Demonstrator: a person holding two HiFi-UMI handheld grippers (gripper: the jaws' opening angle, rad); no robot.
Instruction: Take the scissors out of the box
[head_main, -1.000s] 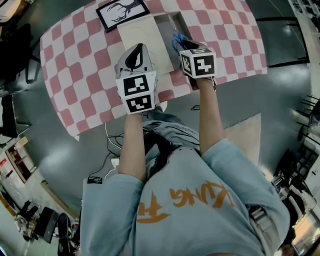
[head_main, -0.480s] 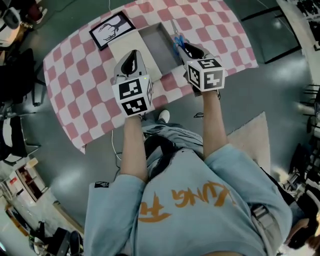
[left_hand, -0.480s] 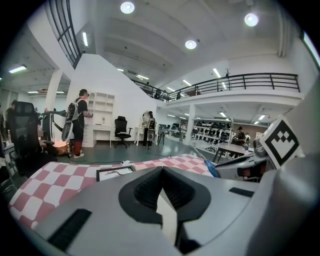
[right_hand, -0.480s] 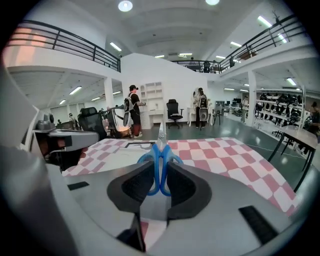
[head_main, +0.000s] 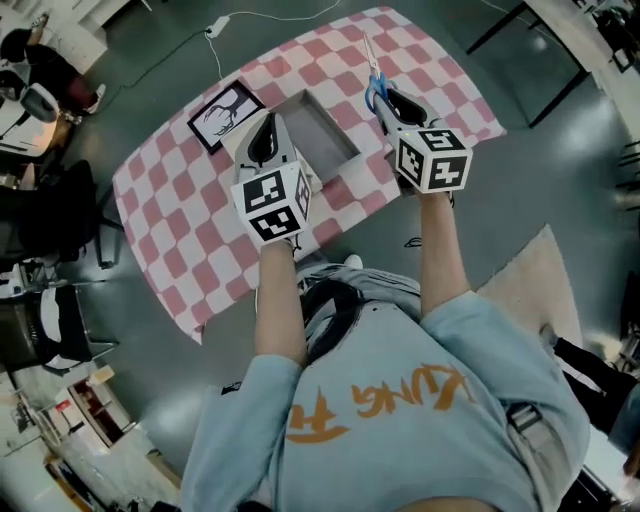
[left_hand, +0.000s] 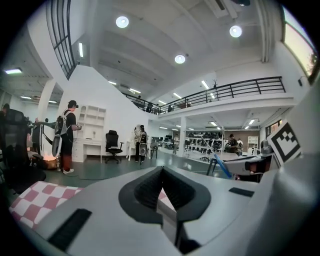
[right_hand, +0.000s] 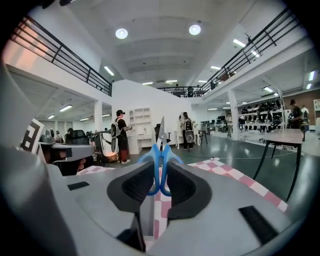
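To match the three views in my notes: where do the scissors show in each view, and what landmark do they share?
Head view: scissors upper right of centre, held by the right gripper, blades pointing away.
Left gripper view: right of centre, a slanted blue streak.
Right gripper view: dead centre, blue handles clamped between the jaws, blades up.
Shared landmark: the pink-and-white checked tablecloth, in all three.

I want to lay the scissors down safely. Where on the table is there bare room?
The checked cloth right of the box is bare up to its edge. Another wide bare patch lies below the framed picture, toward the near left corner. It is crowded around the box, picture and left gripper.
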